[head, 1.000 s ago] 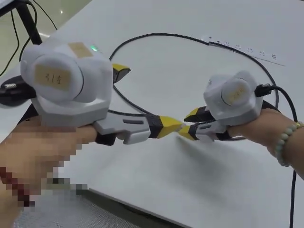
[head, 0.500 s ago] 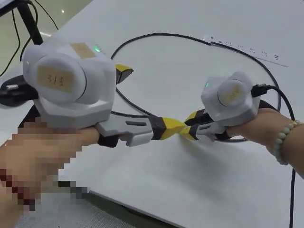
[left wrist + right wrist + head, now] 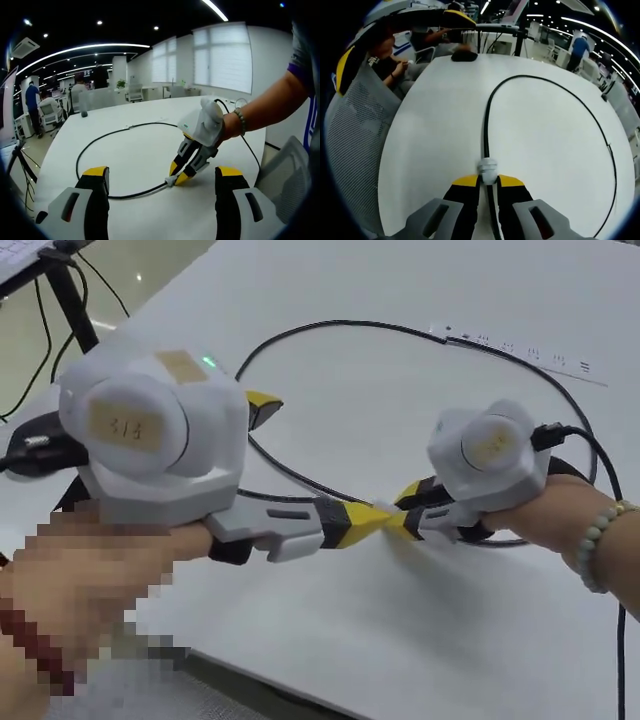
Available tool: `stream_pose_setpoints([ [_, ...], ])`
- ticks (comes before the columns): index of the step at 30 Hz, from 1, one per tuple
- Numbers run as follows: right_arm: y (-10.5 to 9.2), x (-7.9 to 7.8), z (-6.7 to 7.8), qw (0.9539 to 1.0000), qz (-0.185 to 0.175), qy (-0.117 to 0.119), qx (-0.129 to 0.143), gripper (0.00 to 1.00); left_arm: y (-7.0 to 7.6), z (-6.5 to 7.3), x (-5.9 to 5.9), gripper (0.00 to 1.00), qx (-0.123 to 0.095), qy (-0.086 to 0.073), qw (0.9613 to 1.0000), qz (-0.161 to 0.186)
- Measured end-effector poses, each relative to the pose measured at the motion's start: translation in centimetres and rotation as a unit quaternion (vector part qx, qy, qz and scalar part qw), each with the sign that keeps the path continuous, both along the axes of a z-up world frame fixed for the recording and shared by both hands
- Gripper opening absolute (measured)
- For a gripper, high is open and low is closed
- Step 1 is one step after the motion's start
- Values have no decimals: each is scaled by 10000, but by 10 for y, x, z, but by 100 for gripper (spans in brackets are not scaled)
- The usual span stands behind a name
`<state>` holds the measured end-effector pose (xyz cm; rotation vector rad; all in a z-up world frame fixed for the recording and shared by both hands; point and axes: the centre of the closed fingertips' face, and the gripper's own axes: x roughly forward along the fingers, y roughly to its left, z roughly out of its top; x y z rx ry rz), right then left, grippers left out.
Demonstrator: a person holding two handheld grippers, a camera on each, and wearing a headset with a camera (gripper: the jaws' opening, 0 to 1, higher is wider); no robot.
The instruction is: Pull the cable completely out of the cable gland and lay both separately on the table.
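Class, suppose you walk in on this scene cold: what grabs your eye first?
The black cable sweeping in a wide loop across the white table draws the eye first. At its near end the right gripper pinches it just behind the small white cable gland, while the left gripper stands open, facing it.

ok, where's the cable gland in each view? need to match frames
Head view: too small to tell; likely where the yellow jaw tips meet, mid-frame.
Left gripper view: cable gland lower centre, white, at the right gripper's jaws.
Right gripper view: gland bottom centre, just ahead of its own jaws.
Shared landmark: the black cable looping on the white table.
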<state>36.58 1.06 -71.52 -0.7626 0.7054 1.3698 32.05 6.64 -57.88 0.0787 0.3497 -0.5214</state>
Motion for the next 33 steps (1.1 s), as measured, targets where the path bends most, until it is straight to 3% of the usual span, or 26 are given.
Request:
stream_pose_setpoints([
  [6,-5,-3,26,9996,-189,-82,216,8,-2,4,-2,87,18,-36,9999,-97],
  [8,-9,-7,40,9992,-240,-169,267,8,-7,9,-4,82,84,-106,9997,-225],
  [10,-12,-10,55,9983,-338,-239,400,8,-11,17,-5,75,213,-289,9985,-408],
  [14,-18,-17,81,9963,-518,-276,628,8,-21,26,-5,73,114,-360,9971,-658],
  [17,-22,-24,102,9941,-626,-300,830,8,-26,30,-6,72,301,-439,9942,-933],
  [20,-30,-33,119,9932,-662,-337,899,8,-30,35,-7,70,239,-472,9924,-1112],
  [23,-39,-39,134,9923,-706,-387,941,8,-37,41,-5,67,270,-542,9879,-1428],
  [24,-40,-40,137,9918,-718,-404,972,8,-42,47,-5,66,242,-689,9840,-1626],
  [26,-44,-44,146,9908,-762,-371,1057,8,-53,52,-9,64,173,-718,9774,-1981],
  [28,-45,-50,151,9901,-768,-314,1133,8,-60,59,-9,61,231,-936,9694,-2259],
  [33,-48,-56,157,9903,-756,-326,1121,8,-79,61,-18,51,244,-1042,9455,-3075],
])
